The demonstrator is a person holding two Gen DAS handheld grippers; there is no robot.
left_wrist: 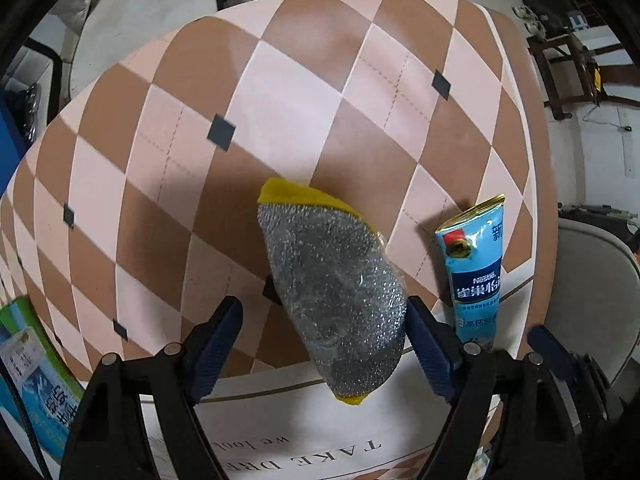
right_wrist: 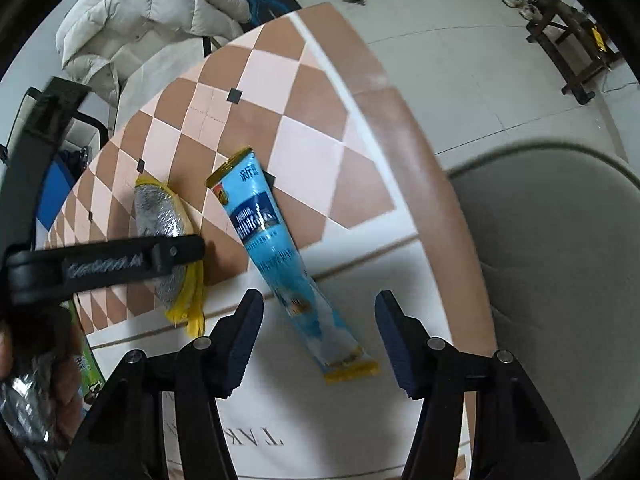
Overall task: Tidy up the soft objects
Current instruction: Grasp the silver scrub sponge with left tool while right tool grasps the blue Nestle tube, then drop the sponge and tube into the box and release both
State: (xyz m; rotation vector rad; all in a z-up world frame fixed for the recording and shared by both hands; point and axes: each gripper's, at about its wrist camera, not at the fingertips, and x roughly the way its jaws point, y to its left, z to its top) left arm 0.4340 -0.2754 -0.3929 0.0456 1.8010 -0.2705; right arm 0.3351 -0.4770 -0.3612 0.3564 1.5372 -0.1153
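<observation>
While left tool (left_wrist: pixel 324 344) straddles sponge (left_wrist: pixel 332 292), right tool (right_wrist: pixel 316 340) gapes

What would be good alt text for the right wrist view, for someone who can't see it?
The open right gripper hovers over a long blue Nestle sachet lying diagonally on a checkered tablecloth. To its left, the left gripper reaches across a silver-and-yellow scouring sponge. A white padded jacket and grey chair sit beyond the table.

A silver, yellow-edged sponge (left_wrist: pixel 332 300) and a blue packet (right_wrist: pixel 280 256) lie on a brown-and-pink diamond-checked cloth (left_wrist: pixel 280 92).
</observation>
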